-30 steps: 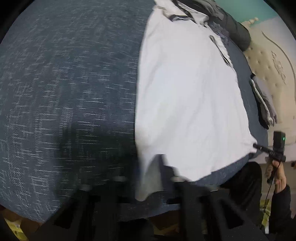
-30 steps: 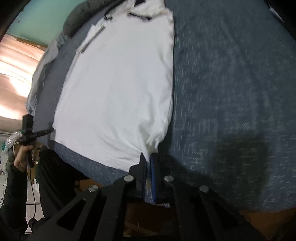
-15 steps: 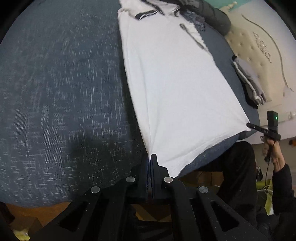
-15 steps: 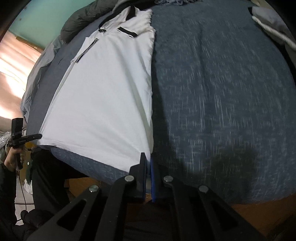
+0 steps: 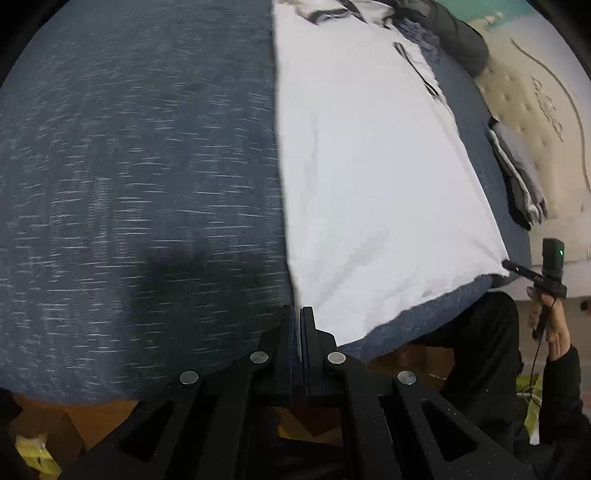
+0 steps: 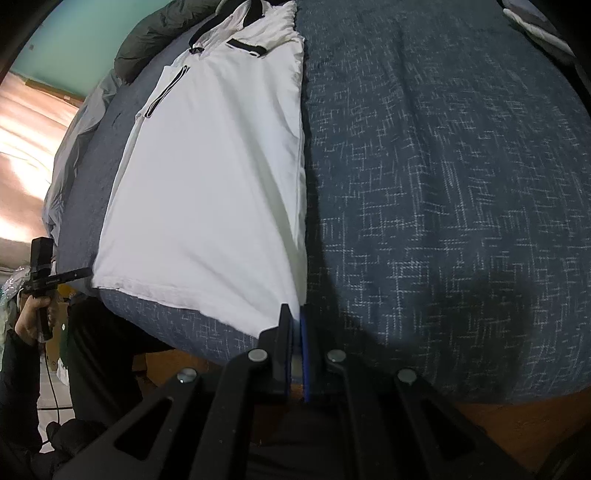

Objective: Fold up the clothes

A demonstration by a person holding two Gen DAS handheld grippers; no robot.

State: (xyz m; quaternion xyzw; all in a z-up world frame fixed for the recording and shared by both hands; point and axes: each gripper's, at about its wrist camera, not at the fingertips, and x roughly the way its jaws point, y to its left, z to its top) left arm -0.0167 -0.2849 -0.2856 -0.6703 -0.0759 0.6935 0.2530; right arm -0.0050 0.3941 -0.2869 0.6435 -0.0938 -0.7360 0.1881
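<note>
I see a white polo shirt (image 5: 369, 177) with dark trim at collar and placket lying lengthwise on the dark blue flecked bedspread (image 5: 129, 166), collar at the far end and hem at the near edge of the bed. The shirt appears folded lengthwise, with one long straight edge running from collar to hem. My left gripper (image 5: 298, 314) has its jaws pressed together at the near corner of that hem; the white cloth runs right down to the fingertips, and I read it as clamped on the corner, though this view is blurred. My right gripper (image 6: 295, 314) is likewise closed to a thin slit, with the shirt's (image 6: 214, 184) other near corner drawn taut into the gap between the black finger and the blue pad. In each wrist view the opposite gripper shows at the far hem corner, held in a hand (image 6: 35, 314) with a dark sleeve. A stack of folded grey and dark clothes (image 5: 517, 177) sits near the cream tufted headboard (image 5: 535, 110). A dark bundled garment (image 6: 155, 33) lies beyond the collar, against the teal wall (image 6: 81, 44).
</note>
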